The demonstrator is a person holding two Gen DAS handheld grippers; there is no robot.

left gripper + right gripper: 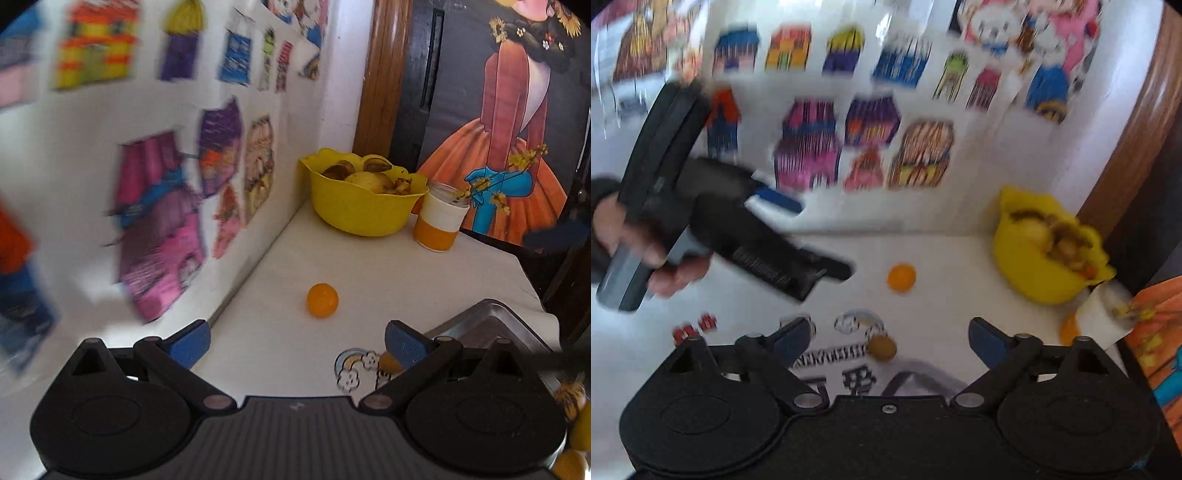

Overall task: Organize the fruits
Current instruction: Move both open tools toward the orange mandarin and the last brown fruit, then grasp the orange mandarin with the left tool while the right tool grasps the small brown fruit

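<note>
1. The step in hand looks like picking up a loose fruit from the bench (pixel 369 266) and taking it to the yellow bowl (pixel 354 210), which already holds several pieces of fruit in the far corner beside the wall of drawings (pixel 166 206).
2. The orange fruit (pixel 322 300) lies alone on the white cloth, well apart from the bowl and ahead of both tools. A smaller brownish fruit (pixel 882 348) lies nearer, just ahead of the right tool (pixel 890 341) and between the lines of its fingers.
3. The left tool (pixel 295 345) stands wide, nothing between its blue pads (pixel 188 345). The right tool also stands wide and grips nothing; its pads do not touch the brownish fruit.
4. In the right wrist view the left tool hangs above the bench in a person's hand (pixel 653 258), so only one tool should go for each fruit, to avoid a clash.
5. To do it well, the tool should come down with the fruit centred between the pads and close gently, since round fruit rolls away easily.
6. The jar (pixel 439 218) touching the bowl's side is best avoided on the way in.
</note>
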